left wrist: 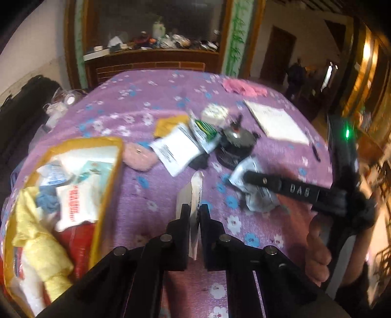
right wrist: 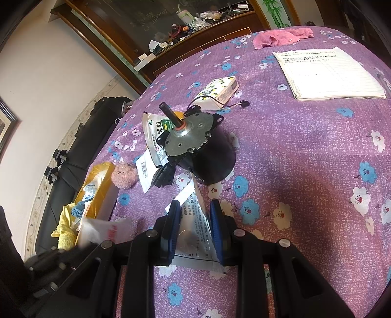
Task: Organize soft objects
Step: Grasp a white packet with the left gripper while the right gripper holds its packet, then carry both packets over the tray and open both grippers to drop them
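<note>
My left gripper (left wrist: 194,215) is shut on a thin white packet (left wrist: 195,195), held edge-on above the purple flowered cloth (left wrist: 146,102). My right gripper (right wrist: 195,220) is shut on a silver-white printed sachet (right wrist: 195,232); it also shows in the left wrist view (left wrist: 256,188). A yellow-rimmed box (left wrist: 107,156) at the left holds packets, a blue cloth and a yellow cloth (left wrist: 41,244). A pink fluffy ball (right wrist: 124,175) lies beside the box. Loose white sachets (right wrist: 156,132) lie by the motor. A pink towel (right wrist: 281,36) lies at the far edge.
A black motor with a grey plate and shaft (right wrist: 193,144) stands mid-table with a wire. A tissue pack (right wrist: 220,91) lies behind it. A lined notepad (right wrist: 330,73) sits at the right. A black sofa (right wrist: 80,146) and a cluttered wooden cabinet (right wrist: 195,22) stand beyond.
</note>
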